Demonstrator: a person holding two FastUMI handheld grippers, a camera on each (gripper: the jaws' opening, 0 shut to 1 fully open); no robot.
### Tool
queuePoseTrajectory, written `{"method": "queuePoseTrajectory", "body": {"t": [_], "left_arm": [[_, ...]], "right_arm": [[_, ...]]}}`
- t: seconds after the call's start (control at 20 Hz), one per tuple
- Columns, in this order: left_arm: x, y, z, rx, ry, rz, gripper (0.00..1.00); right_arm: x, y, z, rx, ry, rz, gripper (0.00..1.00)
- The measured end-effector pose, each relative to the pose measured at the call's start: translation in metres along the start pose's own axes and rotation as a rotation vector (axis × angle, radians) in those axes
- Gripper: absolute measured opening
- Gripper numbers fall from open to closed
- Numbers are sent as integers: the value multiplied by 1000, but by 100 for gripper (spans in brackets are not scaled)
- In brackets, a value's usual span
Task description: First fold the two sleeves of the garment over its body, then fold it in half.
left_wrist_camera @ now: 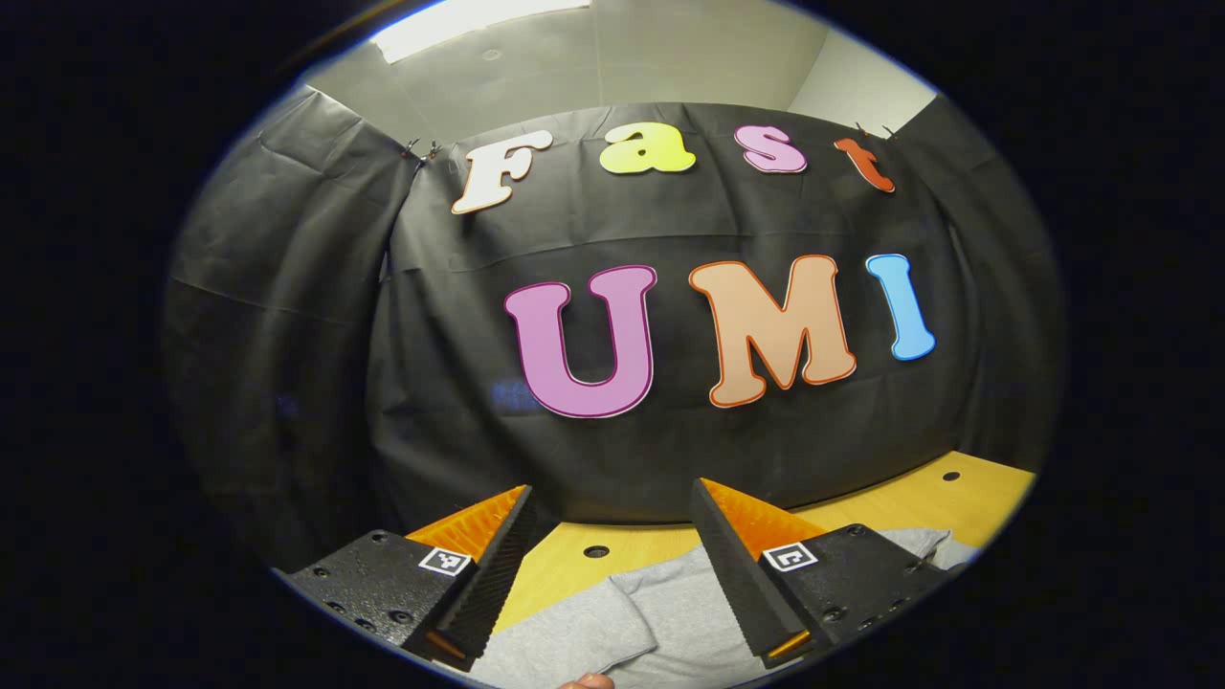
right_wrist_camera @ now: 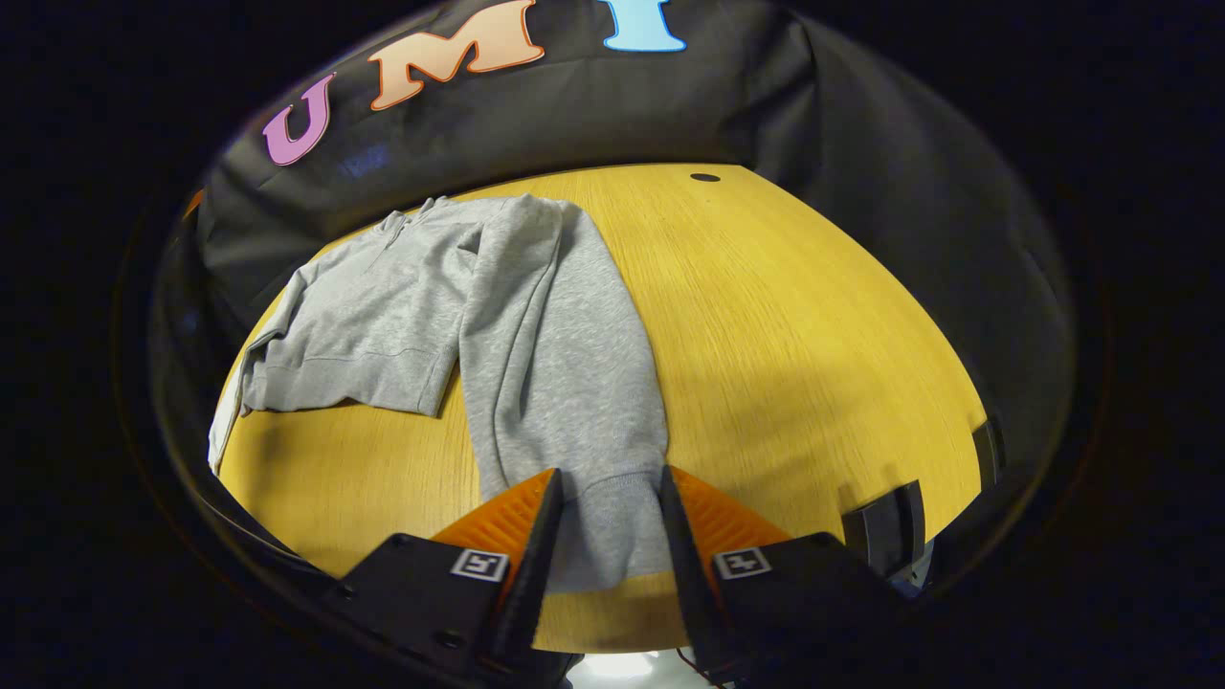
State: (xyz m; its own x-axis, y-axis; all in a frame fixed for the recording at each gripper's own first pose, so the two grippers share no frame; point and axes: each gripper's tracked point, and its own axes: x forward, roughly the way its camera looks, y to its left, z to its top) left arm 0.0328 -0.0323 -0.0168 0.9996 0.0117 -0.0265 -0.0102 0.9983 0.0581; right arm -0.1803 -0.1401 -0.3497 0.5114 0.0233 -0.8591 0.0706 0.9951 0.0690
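A grey sweatshirt (right_wrist_camera: 383, 316) lies flat on the yellow table (right_wrist_camera: 785, 335), its collar toward the wall. One long sleeve (right_wrist_camera: 560, 373) runs from the shoulder toward me. Its cuff (right_wrist_camera: 612, 536) lies between the fingers of my right gripper (right_wrist_camera: 610, 474), which stand on either side of the flat, unpinched cloth. In the left gripper view, my left gripper (left_wrist_camera: 611, 485) is open and held level, facing the wall. Part of the grey sweatshirt (left_wrist_camera: 660, 612) lies below and between its fingers, apart from them.
The black cloth wall (right_wrist_camera: 861, 172) closes off the table's far side and right. Round holes (right_wrist_camera: 705, 177) (left_wrist_camera: 596, 552) mark the tabletop. A dark bracket (right_wrist_camera: 885, 526) sits at the table's near right edge. Bare wood (right_wrist_camera: 364, 469) stretches left of the sleeve.
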Motion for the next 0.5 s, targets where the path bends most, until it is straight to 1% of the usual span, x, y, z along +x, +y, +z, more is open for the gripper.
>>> {"method": "queuePoseTrajectory", "body": {"t": [0.05, 0.2, 0.25, 0.3, 0.35, 0.4, 0.45, 0.5], "left_arm": [[1, -2, -1, -3, 3, -4, 94], [2, -5, -2, -13, 1, -13, 94], [3, -5, -2, -16, 0, -15, 94], [5, -6, -2, -19, 2, -18, 94], [6, -6, -4, -21, 6, -19, 94], [7, -3, -3, -23, 6, -14, 98], [6, -1, -1, -29, 1, -8, 94], [7, 1, 0, -35, -1, -6, 94]], "right_arm": [[1, 1, 1, 18, 6, 18, 55], [3, 5, 0, 176, 52, 65, 14], [4, 5, 1, 224, 79, 69, 14], [5, 2, 3, 250, 95, 55, 14], [6, 0, 11, 255, 76, 46, 9], [5, 6, 18, 240, 60, 55, 4], [5, 10, 27, 208, 44, 62, 4], [4, 17, 35, 177, 36, 75, 4]]}}
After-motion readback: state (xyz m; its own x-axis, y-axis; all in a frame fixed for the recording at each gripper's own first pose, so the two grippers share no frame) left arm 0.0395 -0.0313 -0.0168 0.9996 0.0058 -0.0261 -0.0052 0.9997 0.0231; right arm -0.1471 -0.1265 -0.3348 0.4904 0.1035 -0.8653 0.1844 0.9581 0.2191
